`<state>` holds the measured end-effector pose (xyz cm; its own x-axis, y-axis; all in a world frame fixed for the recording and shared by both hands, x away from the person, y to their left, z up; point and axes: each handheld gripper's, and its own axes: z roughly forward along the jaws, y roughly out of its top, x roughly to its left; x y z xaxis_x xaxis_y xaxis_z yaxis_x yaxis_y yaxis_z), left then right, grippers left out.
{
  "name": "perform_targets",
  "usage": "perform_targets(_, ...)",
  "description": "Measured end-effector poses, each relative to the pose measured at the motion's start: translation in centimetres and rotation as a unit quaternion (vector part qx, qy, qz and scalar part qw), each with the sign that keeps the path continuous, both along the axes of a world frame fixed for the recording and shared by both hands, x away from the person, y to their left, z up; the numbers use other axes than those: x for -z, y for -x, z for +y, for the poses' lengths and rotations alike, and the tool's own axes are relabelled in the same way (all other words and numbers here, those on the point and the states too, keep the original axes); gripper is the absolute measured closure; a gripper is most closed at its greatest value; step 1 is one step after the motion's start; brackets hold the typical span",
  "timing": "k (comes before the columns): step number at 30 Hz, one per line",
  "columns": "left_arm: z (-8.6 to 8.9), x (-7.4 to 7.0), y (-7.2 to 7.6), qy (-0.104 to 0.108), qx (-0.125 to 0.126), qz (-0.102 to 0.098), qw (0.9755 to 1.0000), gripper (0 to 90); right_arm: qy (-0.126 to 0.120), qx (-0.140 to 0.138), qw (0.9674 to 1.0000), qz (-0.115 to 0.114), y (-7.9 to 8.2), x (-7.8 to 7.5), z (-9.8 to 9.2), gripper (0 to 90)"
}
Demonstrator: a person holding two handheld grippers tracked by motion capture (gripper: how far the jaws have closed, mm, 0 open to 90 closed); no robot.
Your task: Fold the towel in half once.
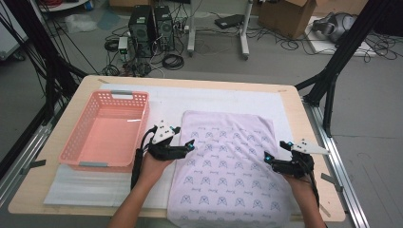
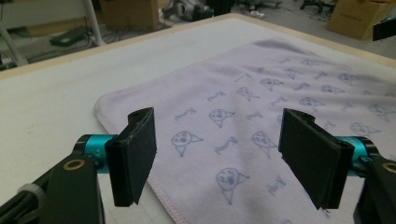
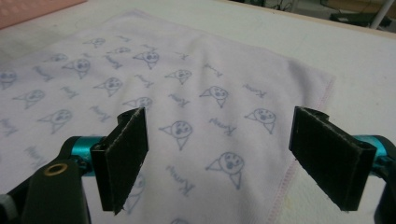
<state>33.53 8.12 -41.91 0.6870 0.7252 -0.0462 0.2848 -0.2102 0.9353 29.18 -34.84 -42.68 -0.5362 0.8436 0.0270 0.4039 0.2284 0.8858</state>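
Note:
A pale lilac towel [image 1: 228, 161] printed with small blue faces lies flat on the white mat, reaching to the table's near edge. My left gripper [image 1: 185, 138] hovers at the towel's left edge, open. In the left gripper view its jaws [image 2: 224, 158] stand wide apart above the towel [image 2: 261, 93] near its hemmed corner, with nothing between them. My right gripper [image 1: 275, 151] hangs over the towel's right edge, also open. The right gripper view has its jaws [image 3: 219, 158] spread above the towel [image 3: 140, 70] close to the pink-stitched hem, not touching it.
An empty pink plastic basket [image 1: 76, 133] stands on the left side of the table, just left of my left hand. A white mat [image 1: 214, 97] covers most of the wooden table [image 1: 294, 109]. Black frame legs, cables and boxes stand on the floor beyond.

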Motion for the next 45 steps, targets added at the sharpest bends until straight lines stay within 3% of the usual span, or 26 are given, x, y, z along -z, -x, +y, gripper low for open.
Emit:
perform_targets(7, -0.4, 0.6, -3.1, -0.023, -0.027, 0.034, 0.9988, 30.3, 0.012, 0.011, 0.9995, 0.025, -2.7, 0.1, 0.1, 18.5)
perform_targets(9, -0.5, 0.9, -3.9, -0.024, -0.042, 0.031, 0.9984, 33.0, 0.023, 0.015, 0.999, 0.034, -3.7, 0.1, 0.1, 18.6)
perform_targets(12, -0.4, 1.8, -5.2, -0.044, -0.056, 0.061, 0.9956, 36.1, 0.03, 0.025, 0.9982, 0.047, -4.9, 0.3, 0.0, 19.0)
perform_targets(15, -0.7, 2.2, -6.1, -0.059, -0.062, 0.074, 0.9936, 37.9, 0.039, 0.036, 0.9964, 0.066, -6.3, 0.7, -0.1, 24.1)
perform_targets(17, -0.9, 2.4, -6.5, -0.062, -0.068, 0.068, 0.9934, 38.4, 0.043, 0.038, 0.9955, 0.075, -6.8, 0.9, -0.1, 26.3)
perform_targets(20, -1.1, 3.1, -6.8, -0.078, -0.07, 0.085, 0.9908, 41.0, 0.053, 0.046, 0.9936, 0.088, -7.5, 1.3, -0.2, 33.6)
perform_targets(24, -1.4, 3.1, -6.6, -0.09, -0.06, 0.08, 0.9909, 48.1, 0.066, 0.057, 0.9907, 0.104, -7.8, 1.7, -0.3, 39.5)
perform_targets(27, -2.0, 3.2, -6.6, -0.123, -0.046, 0.084, 0.9877, 58.4, 0.071, 0.062, 0.9887, 0.117, -7.9, 1.9, -0.3, 43.2)
perform_targets(29, -2.1, 3.2, -6.6, -0.117, -0.045, 0.092, 0.9879, 64.9, 0.071, 0.061, 0.9886, 0.118, -7.9, 1.9, -0.3, 48.7)
perform_targets(32, -2.1, 3.2, -6.6, -0.112, -0.048, 0.098, 0.9876, 66.3, 0.069, 0.058, 0.9886, 0.12, -7.8, 1.8, -0.2, 58.1)
perform_targets(37, -2.3, 3.2, -6.5, -0.102, -0.056, 0.109, 0.9872, 75.2, 0.07, 0.034, 0.9895, 0.122, -7.7, 1.7, 0.2, 82.3)
perform_targets(39, -2.4, 3.1, -6.4, -0.099, -0.058, 0.111, 0.9872, 84.7, 0.079, 0.031, 0.9894, 0.118, -7.6, 1.7, 0.5, 84.8)
perform_targets(42, -2.4, 3.0, -6.4, -0.1, -0.06, 0.112, 0.9868, 86.3, 0.077, 0.034, 0.9894, 0.118, -7.7, 1.6, 0.4, 86.0)
perform_targets(45, -1.9, 2.8, -6.6, -0.093, -0.09, 0.106, 0.986, 86.6, 0.087, 0.048, 0.9894, 0.106, -7.7, 1.5, 0.2, 86.4)
